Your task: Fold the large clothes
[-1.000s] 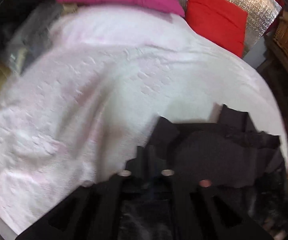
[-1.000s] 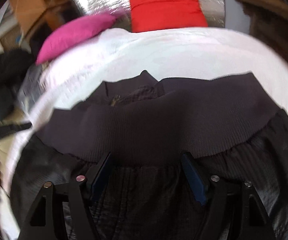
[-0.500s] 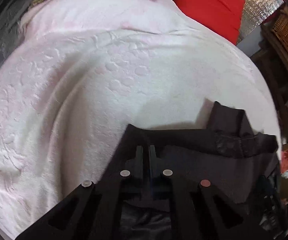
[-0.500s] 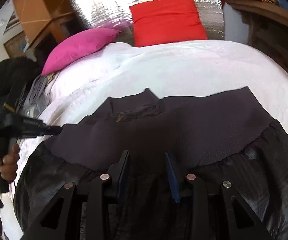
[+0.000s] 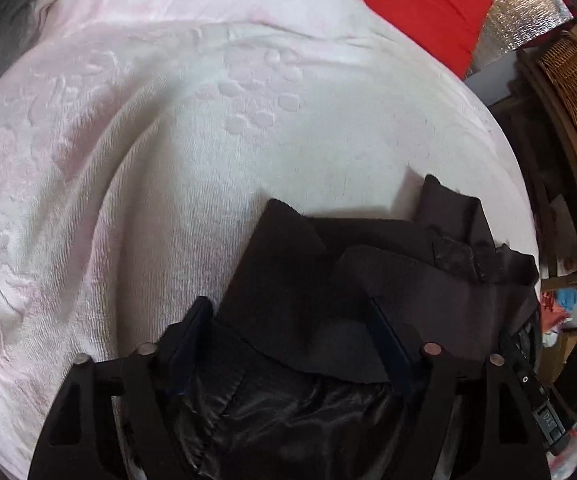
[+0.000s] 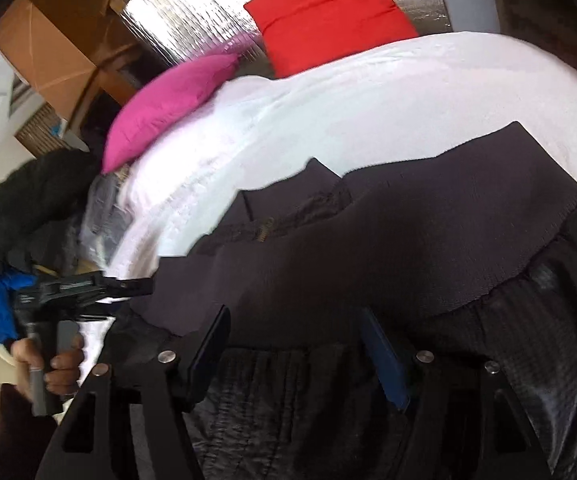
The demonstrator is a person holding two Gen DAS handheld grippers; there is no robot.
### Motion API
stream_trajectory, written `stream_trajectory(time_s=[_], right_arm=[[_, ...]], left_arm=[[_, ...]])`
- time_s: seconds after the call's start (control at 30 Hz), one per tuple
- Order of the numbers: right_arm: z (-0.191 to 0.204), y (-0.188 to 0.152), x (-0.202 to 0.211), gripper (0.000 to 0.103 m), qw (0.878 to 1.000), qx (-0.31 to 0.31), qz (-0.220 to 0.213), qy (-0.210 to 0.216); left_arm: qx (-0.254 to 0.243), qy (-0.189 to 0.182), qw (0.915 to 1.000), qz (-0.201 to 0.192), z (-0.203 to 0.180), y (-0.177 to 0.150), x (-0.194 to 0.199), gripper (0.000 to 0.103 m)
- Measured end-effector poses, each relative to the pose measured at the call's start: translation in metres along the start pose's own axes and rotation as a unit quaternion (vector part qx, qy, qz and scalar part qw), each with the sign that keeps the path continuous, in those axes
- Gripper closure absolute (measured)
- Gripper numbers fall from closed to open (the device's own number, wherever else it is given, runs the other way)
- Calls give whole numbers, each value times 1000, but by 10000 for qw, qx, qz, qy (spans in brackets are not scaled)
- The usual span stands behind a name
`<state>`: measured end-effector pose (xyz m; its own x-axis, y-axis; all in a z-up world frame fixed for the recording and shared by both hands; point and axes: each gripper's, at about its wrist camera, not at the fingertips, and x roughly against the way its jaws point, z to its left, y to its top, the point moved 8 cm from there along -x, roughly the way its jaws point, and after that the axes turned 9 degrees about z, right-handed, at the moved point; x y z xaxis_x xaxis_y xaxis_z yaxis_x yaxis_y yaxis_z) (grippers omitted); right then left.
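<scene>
A black jacket (image 5: 368,280) with a ribbed hem band lies on the white bedspread (image 5: 168,160). My left gripper (image 5: 284,312) points steeply down at the band's corner. Its jaws are opening, and the band lies between them with no pad pressing on it. In the right wrist view the jacket (image 6: 448,240) fills the lower half. My right gripper (image 6: 294,314) hovers over the seam below the ribbed band. Its jaws are opening too, fabric lying between them, ungripped. The left gripper (image 6: 88,288) shows there at the jacket's left edge, held by a hand (image 6: 48,360).
A red cushion (image 6: 328,12) and a pink cushion (image 6: 168,108) lean at the head of the bed against a silver foil panel (image 6: 192,12). Dark clothes (image 6: 20,208) are heaped left of the bed. A wicker basket (image 5: 568,88) and shelves stand to the right.
The left jaws, pinched together on the band's edge half a second ago, now stand wide apart. The right jaws narrowed, then spread again, and that view has tilted.
</scene>
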<state>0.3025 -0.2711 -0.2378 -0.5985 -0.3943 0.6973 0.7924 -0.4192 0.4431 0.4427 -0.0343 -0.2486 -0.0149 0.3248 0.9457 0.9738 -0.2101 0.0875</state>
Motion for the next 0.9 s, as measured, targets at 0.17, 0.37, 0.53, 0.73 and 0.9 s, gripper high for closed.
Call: stream_trajectory(time_s=[0.17, 0.37, 0.53, 0.73, 0.9], right_arm=[[-3, -4, -4, 32, 9998, 83, 2, -171], [-4, -7, -4, 32, 9998, 94, -33, -196], [-2, -9, -5, 30, 9993, 206, -39, -300], [9, -16, -12, 23, 9965, 650, -72, -527], [10, -18, -13, 22, 9937, 842, -97, -733]], left_arm=[[143, 21, 9997, -214, 10, 4, 8, 69], [164, 45, 9976, -668, 17, -2, 32, 82], [344, -213, 9921, -1187, 33, -18, 58, 83], [712, 9, 9918, -1063, 50, -25, 28, 83], [870, 9, 9913, -987, 49, -18, 27, 83]])
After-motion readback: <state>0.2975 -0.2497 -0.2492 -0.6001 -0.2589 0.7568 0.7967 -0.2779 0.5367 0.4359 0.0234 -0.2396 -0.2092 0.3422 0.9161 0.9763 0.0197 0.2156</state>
